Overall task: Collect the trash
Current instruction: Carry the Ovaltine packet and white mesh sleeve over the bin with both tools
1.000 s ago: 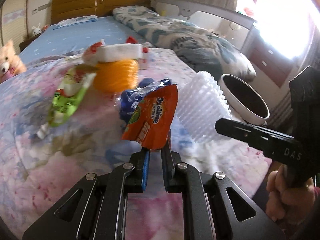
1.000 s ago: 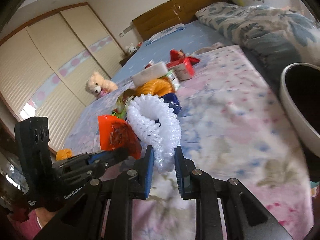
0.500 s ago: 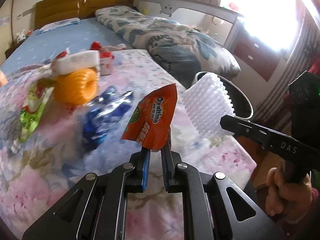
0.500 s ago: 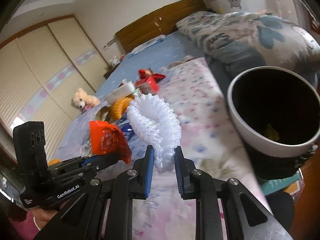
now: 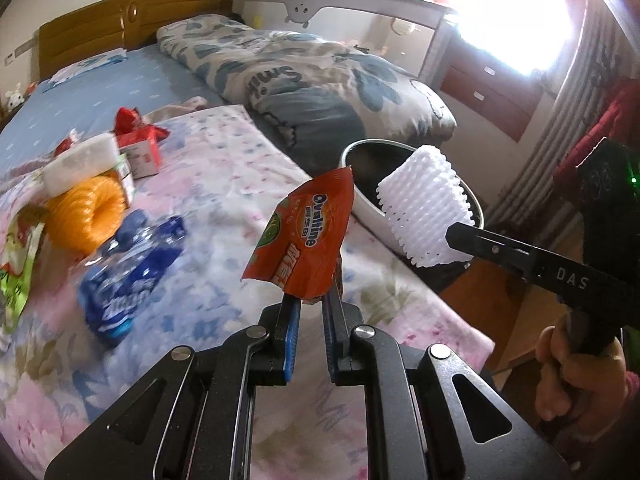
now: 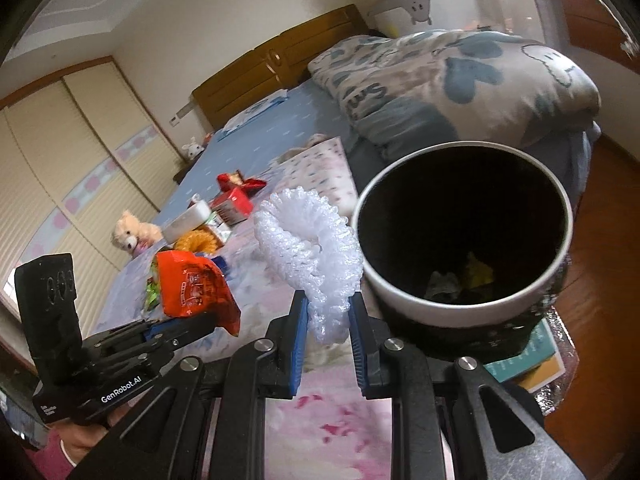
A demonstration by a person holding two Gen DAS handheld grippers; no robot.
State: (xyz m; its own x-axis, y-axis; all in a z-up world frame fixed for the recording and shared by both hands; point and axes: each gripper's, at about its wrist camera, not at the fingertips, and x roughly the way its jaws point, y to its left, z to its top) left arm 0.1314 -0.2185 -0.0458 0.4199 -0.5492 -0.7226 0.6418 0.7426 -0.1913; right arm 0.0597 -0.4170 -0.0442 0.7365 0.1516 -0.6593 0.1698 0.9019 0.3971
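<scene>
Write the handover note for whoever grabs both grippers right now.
Left gripper: shut on the orange Ovaltine wrapper, held above the bed's floral blanket.
Right gripper: shut on the white foam net, close beside the bin, not yet over its opening.
Done: both pieces are picked up; the bin already holds some scraps.
Left: drop both into the bin, then collect the blue wrapper, orange foam net, white foam block, green packet and red cartons from the blanket.
</scene>
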